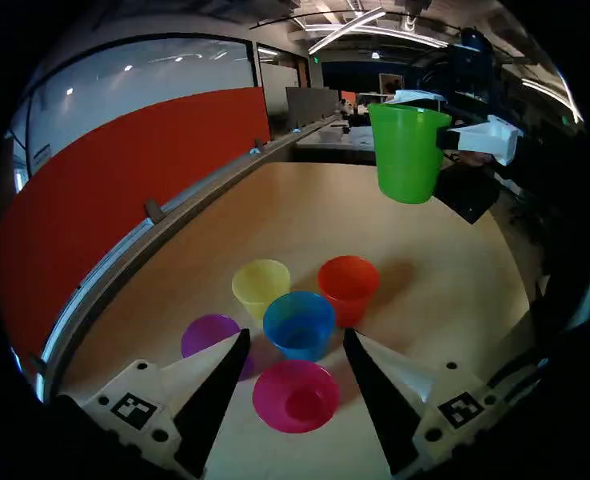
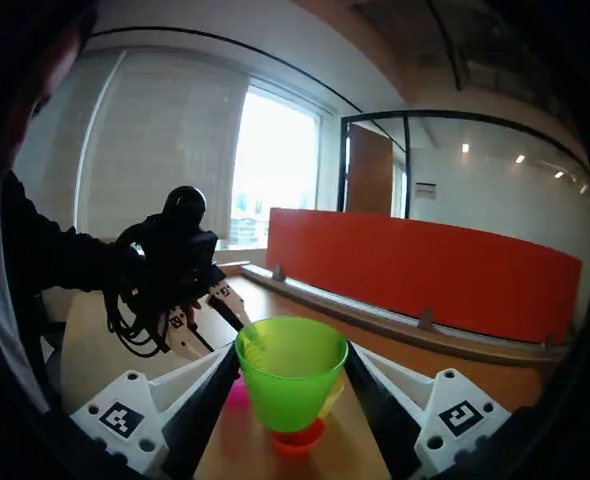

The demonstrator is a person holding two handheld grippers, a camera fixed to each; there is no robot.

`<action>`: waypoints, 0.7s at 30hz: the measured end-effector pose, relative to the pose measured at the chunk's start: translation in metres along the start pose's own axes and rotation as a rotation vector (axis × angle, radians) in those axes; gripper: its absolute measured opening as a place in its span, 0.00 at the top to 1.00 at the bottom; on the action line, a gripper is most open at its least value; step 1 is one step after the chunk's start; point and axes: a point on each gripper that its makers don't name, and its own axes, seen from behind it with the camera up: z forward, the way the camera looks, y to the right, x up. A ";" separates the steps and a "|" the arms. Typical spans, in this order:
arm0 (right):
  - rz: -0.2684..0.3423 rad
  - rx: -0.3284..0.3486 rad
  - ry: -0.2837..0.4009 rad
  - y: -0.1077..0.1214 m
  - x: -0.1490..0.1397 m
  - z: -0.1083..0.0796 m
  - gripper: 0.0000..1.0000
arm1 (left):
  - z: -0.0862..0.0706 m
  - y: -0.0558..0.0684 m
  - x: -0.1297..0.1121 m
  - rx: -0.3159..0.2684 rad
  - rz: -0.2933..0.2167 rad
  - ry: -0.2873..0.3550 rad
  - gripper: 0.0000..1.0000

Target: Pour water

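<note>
A green cup (image 2: pixel 291 376) is held high above the table with my right gripper (image 2: pixel 293 376) shut on it; in the left gripper view the green cup (image 1: pixel 407 152) hangs at the upper right, pinched by that gripper's white fingers (image 1: pixel 483 138). On the wooden table (image 1: pixel 319 208) stand a yellow cup (image 1: pixel 261 286), an orange cup (image 1: pixel 348 286), a blue cup (image 1: pixel 299 324), a purple cup (image 1: pixel 209 336) and a pink cup (image 1: pixel 295 395). My left gripper (image 1: pixel 295 372) is open, low over the pink cup. Below the green cup, the orange cup (image 2: pixel 296 438) and a sliver of pink cup (image 2: pixel 237 394) peek out.
An orange partition (image 1: pixel 127 200) with a metal rail runs along the table's left side. A person's dark sleeve (image 2: pixel 47 256) holds the left gripper (image 2: pixel 207 316) across the table. Desks and office clutter (image 1: pixel 471 80) stand beyond the far edge.
</note>
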 end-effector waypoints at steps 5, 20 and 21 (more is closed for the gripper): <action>0.005 -0.007 -0.002 0.003 -0.002 -0.002 0.07 | 0.008 0.001 -0.002 -0.010 0.005 -0.024 0.14; 0.005 -0.022 -0.013 0.011 -0.010 -0.011 0.07 | 0.038 0.003 -0.013 -0.021 0.000 -0.098 0.14; 0.005 -0.022 -0.013 0.012 -0.010 -0.011 0.07 | 0.039 0.003 -0.013 -0.020 -0.002 -0.103 0.14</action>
